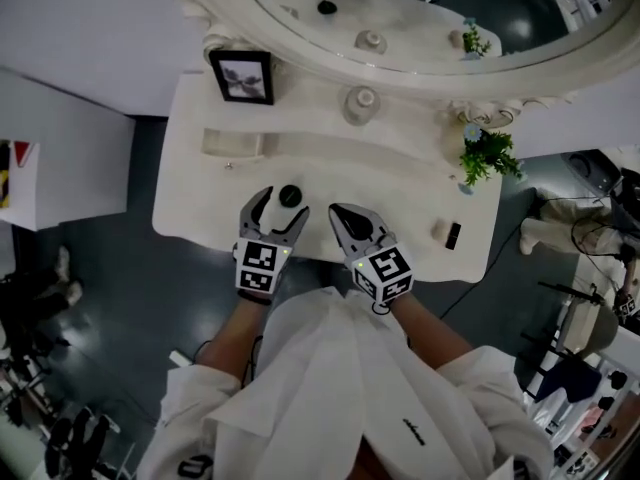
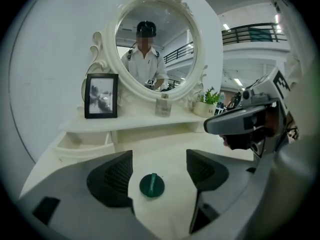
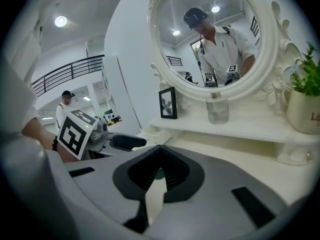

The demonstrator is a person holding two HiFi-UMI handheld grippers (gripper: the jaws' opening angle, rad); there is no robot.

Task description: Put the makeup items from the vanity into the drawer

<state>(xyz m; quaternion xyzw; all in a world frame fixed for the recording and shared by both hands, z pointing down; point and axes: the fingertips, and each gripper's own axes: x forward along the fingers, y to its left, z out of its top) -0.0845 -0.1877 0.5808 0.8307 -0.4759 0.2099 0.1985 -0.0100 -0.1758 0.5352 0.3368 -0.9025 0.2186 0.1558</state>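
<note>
White vanity top [image 1: 400,183]: left gripper [image 2: 159,170], jaws apart, straddles the round dark-green compact [image 2: 151,185]. It likely needs to close next. Right gripper [image 1: 340,213] is pinched together, empty.

Head view: looking steeply down from high above the mirror [image 1: 420,13]. Both gripper views: low on the vanity [image 2: 165,149], close before that mirror, facing it; sharing the picture frame [image 2: 101,95] left of it, the jar [image 3: 218,109] beneath.
</note>
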